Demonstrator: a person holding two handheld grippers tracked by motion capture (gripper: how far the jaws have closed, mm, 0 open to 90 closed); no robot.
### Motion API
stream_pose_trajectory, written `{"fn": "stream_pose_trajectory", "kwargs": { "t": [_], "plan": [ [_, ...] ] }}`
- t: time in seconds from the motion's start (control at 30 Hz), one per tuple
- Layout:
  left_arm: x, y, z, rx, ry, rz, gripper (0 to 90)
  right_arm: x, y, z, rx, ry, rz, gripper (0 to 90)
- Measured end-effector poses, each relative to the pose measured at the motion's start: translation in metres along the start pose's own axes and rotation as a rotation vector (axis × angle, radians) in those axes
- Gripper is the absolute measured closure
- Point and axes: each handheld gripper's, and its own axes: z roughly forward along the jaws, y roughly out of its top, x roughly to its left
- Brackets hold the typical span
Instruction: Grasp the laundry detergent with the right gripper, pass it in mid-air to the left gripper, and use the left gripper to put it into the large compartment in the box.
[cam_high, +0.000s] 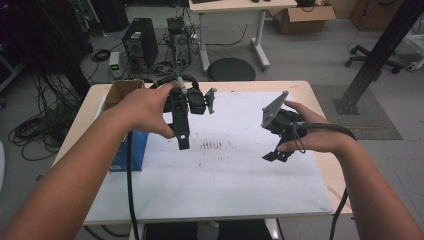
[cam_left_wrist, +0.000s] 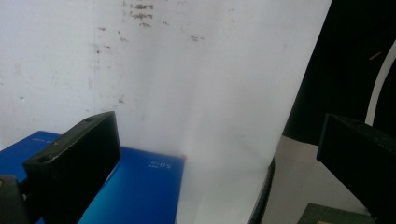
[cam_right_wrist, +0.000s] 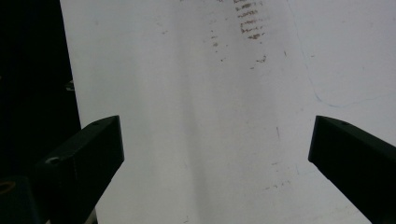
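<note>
Black tongs, left (cam_high: 183, 142) and right (cam_high: 275, 156), both gape empty above my white counter sheet (cam_high: 240, 175); next I'd approach the glossy blue cardboard box (cam_left_wrist: 135, 186).

Only readable mark was small white print on the blue box (cam_left_wrist: 140, 186), lower left of the left gripper view, seen upside down and blurred; it looked like "SD-S" or similar, could not be told for sure. A second faint white line sat on the box's far left edge, unreadable. The brown smudges on the white sheet (cam_high: 250, 165) at frame centre in the high view were stains, not writing.
</note>
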Motion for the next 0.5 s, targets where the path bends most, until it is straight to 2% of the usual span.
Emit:
{"fn": "stream_pose_trajectory", "kwargs": {
  "t": [0.5],
  "plan": [
    [0.0021,-0.0011,0.0000,-0.001,0.002,-0.003,0.2,-0.0025,0.0034,0.0018,-0.007,0.007,0.003,3.4]
  ]
}}
